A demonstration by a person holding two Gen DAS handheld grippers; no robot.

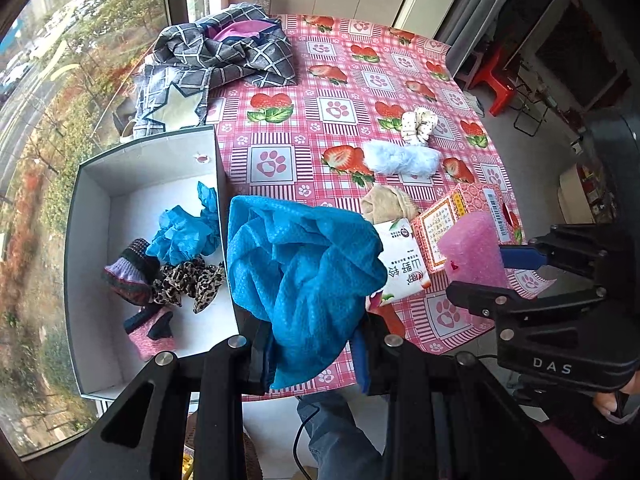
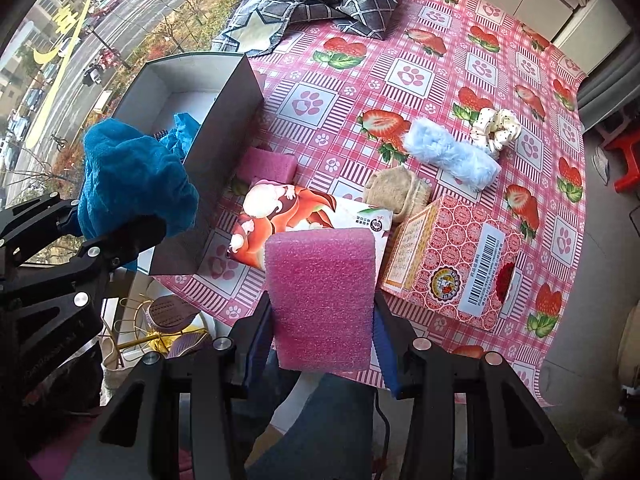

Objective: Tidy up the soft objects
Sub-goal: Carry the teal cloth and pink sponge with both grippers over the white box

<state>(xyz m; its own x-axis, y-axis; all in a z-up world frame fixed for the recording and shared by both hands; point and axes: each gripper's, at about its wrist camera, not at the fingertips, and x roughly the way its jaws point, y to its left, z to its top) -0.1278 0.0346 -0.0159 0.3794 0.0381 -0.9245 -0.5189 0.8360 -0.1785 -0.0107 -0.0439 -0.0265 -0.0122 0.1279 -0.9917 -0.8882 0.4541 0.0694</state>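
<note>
My left gripper [image 1: 316, 344] is clenched on a crumpled blue cloth [image 1: 300, 268], which hangs bunched between my fingers just beside the open edge of the white box [image 1: 96, 184] at the table's near left corner. My right gripper [image 2: 322, 344] is clamped on a pink foam block [image 2: 322, 300], held upright above the table's near edge. Inside the box lie blue tissue paper [image 1: 184, 232], a leopard-print scrunchie [image 1: 188, 280], a dark knitted piece with a lilac band [image 1: 128, 276] and a pink and black piece [image 1: 154, 332]. Out on the strawberry tablecloth [image 2: 400, 76] sit a red patterned carton [image 2: 452, 264], an orange printed packet [image 2: 296, 208], a beige sock [image 2: 396, 192], a pale blue fluffy piece [image 2: 452, 156], a cream dotted scrunchie [image 2: 496, 128], and a second pink foam block [image 2: 268, 166] touching the box's outer wall. A grey checked fabric [image 1: 224, 56] is heaped at the far left corner.
</note>
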